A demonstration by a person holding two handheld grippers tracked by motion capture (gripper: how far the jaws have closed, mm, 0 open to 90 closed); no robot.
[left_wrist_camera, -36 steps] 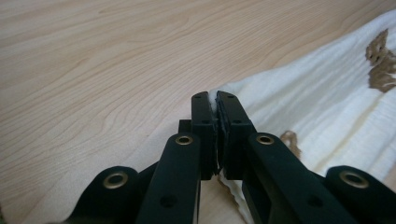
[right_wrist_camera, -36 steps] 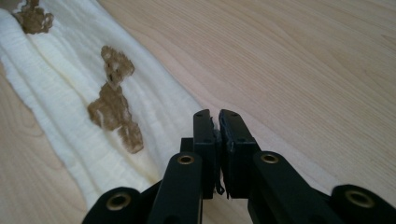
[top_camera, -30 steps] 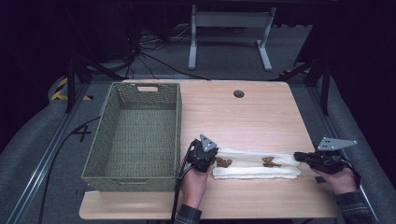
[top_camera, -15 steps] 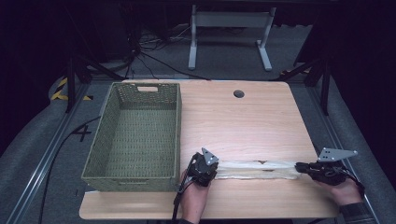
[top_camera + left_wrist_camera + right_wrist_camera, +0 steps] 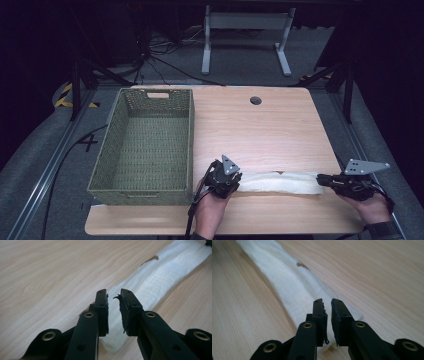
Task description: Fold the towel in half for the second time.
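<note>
**Item: white cloth, folded lengthwise — fold laid, release under way**

I am keeping my left gripper (image 5: 235,181) at the left end of the white cloth (image 5: 280,183) and my right gripper (image 5: 324,180) at its right end, both low over the near part of the table (image 5: 270,125).

- Cloth: it is lying as a long narrow band on the wood near the front edge, running between my two hands, to the right of the green woven basket (image 5: 147,145) and apart from it. A small brown mark (image 5: 151,258) is peeking out along one long edge.
- Left gripper: its jaws have just been opening; in the left gripper view a narrow gap is showing between the pads (image 5: 102,312), with the cloth end lying under them and not pinched.
- Right gripper: in the right gripper view the jaws are standing slightly apart, a thin slit between them, the cloth's corner lying beneath the tips (image 5: 337,312) and nothing clamped.
- Basket: it is sitting empty at the left of the table.

Progress, as I am judging it: the lengthwise fold is looking done and I am letting go. A further crosswise fold, and perhaps moving the cloth to the basket, are appearing to remain.
</note>
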